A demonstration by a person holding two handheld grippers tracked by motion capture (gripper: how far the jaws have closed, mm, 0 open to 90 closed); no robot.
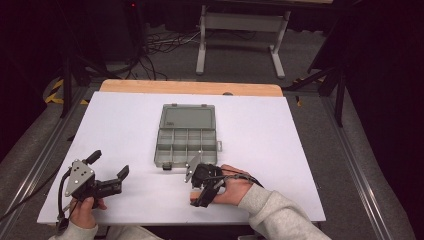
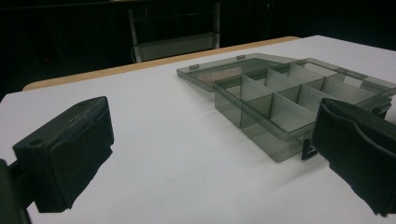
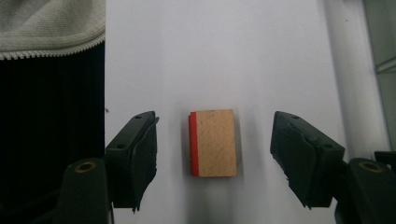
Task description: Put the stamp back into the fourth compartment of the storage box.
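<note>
The right hand-held gripper (image 3: pixel 215 154) is straddling a small red-edged wooden block (image 3: pixel 213 143) on the white desk (image 1: pixel 125 125), jaws apart, not touching it. The left hand-held gripper (image 1: pixel 107 167) is hovering wide open.

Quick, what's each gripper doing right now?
Left gripper: open, holding nothing.
Right gripper: open, jaws either side of the wooden block, not touching it.

Bright even light from overhead on the white table (image 1: pixel 130 130), dark surroundings beyond, soft short shadows under the wooden block (image 3: pixel 213 143) and the grey box (image 2: pixel 280 100), mild softness, near jaws slightly blurred
</note>
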